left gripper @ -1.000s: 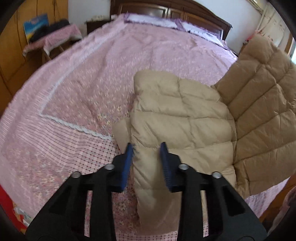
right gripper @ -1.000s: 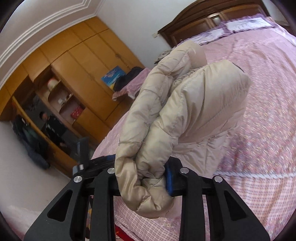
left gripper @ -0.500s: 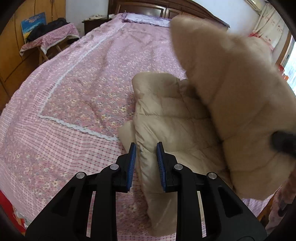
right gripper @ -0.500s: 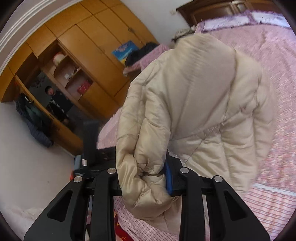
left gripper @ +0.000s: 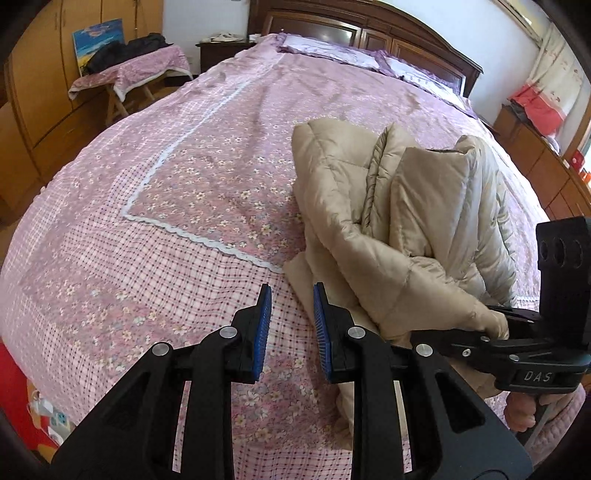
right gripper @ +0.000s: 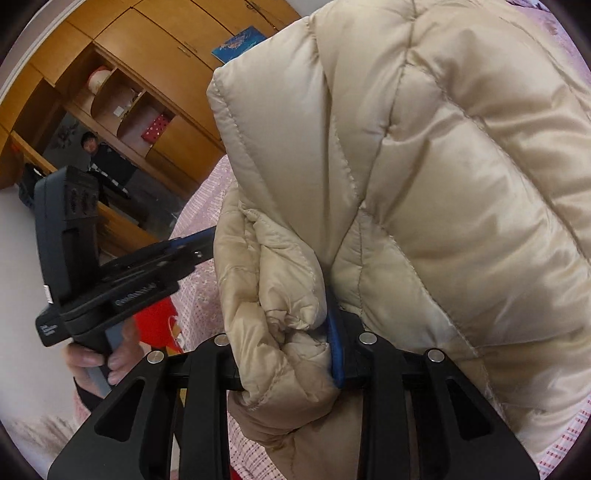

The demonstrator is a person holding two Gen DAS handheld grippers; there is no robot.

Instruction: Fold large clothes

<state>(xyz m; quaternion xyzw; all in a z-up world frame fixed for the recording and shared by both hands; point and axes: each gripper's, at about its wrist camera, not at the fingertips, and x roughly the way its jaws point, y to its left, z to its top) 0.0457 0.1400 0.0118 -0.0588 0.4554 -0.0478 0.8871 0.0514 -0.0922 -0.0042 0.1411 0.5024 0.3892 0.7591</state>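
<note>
My left wrist view looks across a bed (left gripper: 184,206) spread with a pink flowered quilt, a dark wooden headboard (left gripper: 369,33) at its far end and orange wardrobes along the wall. On the near right part of the bed lies the beige down jacket (left gripper: 354,229), one padded section doubled over the rest, its lower edge reaching toward me. My left tongs (left gripper: 290,325) hover just beside that edge with a narrow gap between the blue pads and nothing in it, so they are released. At the right border my right tongs (left gripper: 491,328) grip a bunched corner of the jacket. In the right wrist view, the wardrobes and shelves fill the background, and the jacket (right gripper: 424,166) crowds the picture; my right tongs (right gripper: 291,343) are clenched on a thick wad of its fabric, one blue pad visible against it. I judge the fold about halfway: one part is laid over, but the held side must be set down, released and smoothed.
</note>
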